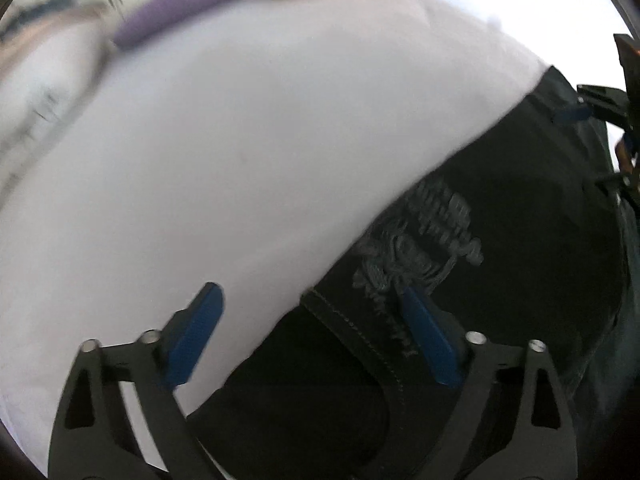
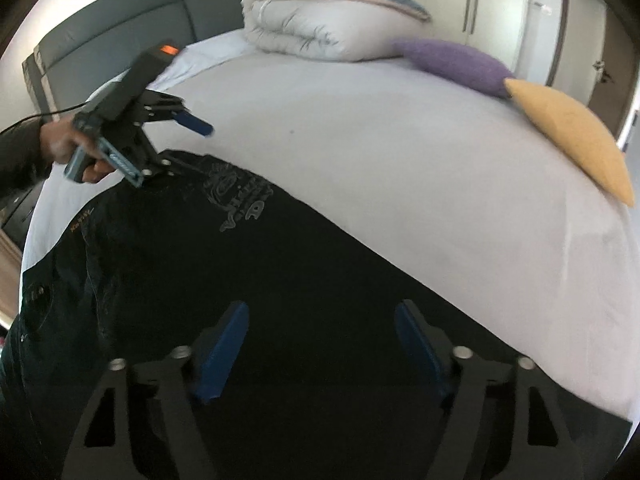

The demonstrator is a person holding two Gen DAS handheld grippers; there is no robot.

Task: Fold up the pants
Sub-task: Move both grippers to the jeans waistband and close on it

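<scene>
Black pants (image 2: 200, 264) with a grey embroidered emblem (image 2: 240, 196) lie flat on a white bed sheet (image 2: 400, 168). In the left wrist view the pants (image 1: 500, 240) fill the lower right, with a stitched hem near my fingers. My left gripper (image 1: 312, 300) is open, straddling the pants' edge, one blue pad over the sheet and one over the emblem (image 1: 420, 240). It also shows in the right wrist view (image 2: 188, 152), held at the pants' far edge. My right gripper (image 2: 320, 320) is open and empty, just above the black fabric; it shows at the left wrist view's right edge (image 1: 592, 116).
A purple cushion (image 2: 456, 64) and a yellow cushion (image 2: 572, 136) lie at the bed's far right edge. A folded duvet (image 2: 312, 20) sits by the grey headboard (image 2: 120, 28). Wardrobe doors (image 2: 480, 0) stand behind.
</scene>
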